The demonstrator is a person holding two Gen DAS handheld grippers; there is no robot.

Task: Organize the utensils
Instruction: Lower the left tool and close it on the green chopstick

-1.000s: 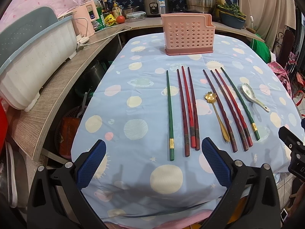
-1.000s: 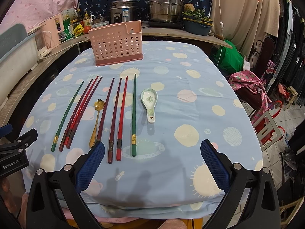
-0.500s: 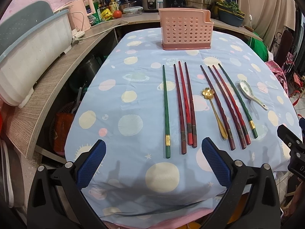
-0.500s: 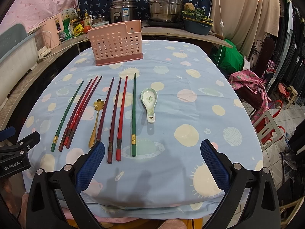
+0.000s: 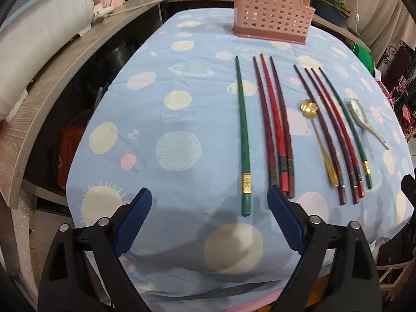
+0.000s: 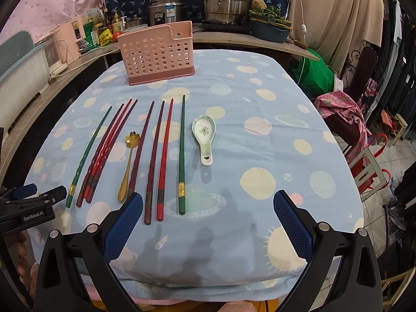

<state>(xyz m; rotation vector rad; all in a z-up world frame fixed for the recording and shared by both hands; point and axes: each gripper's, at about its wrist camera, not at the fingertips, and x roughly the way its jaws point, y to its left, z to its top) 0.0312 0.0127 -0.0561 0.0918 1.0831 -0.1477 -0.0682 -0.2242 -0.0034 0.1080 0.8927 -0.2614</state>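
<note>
Left gripper [image 5: 208,221]: jaws wide apart, nothing between them, held low over the near edge of the blue planet-print tablecloth [image 5: 161,119]. Right gripper [image 6: 205,221]: also spread and empty, likewise at the near edge.

Task items, all flat on the cloth, none stowed yet:
- single green chopstick w/ gold band [image 5: 243,135], leftmost in the row
- group of three dark-red and red chopsticks [image 5: 277,130] just right of it
- gold flower-bowl metal spoon [image 5: 318,140], then three more red-toned sticks [image 5: 335,140] and a second green chopstick [image 5: 345,124]
- white ceramic soup spoon w/ green floral print [image 6: 204,136], far right of the row

Pink perforated plastic utensil caddy [image 5: 273,9] stands upright at the far end of the table, well apart from the row.

Key relation: your left gripper is the nearer one to the single green stick. Its butt end lies just ahead of the jaw gap, right of centre. Long axis runs away from you toward the caddy, approx. parallel to the fingers, so the jaws would close across its width.

Assessment: task at start; approach to first pick. Risk: right blue pad [image 5: 284,223] sits right by the butts of the red group; you could nudge them when closing.
</note>
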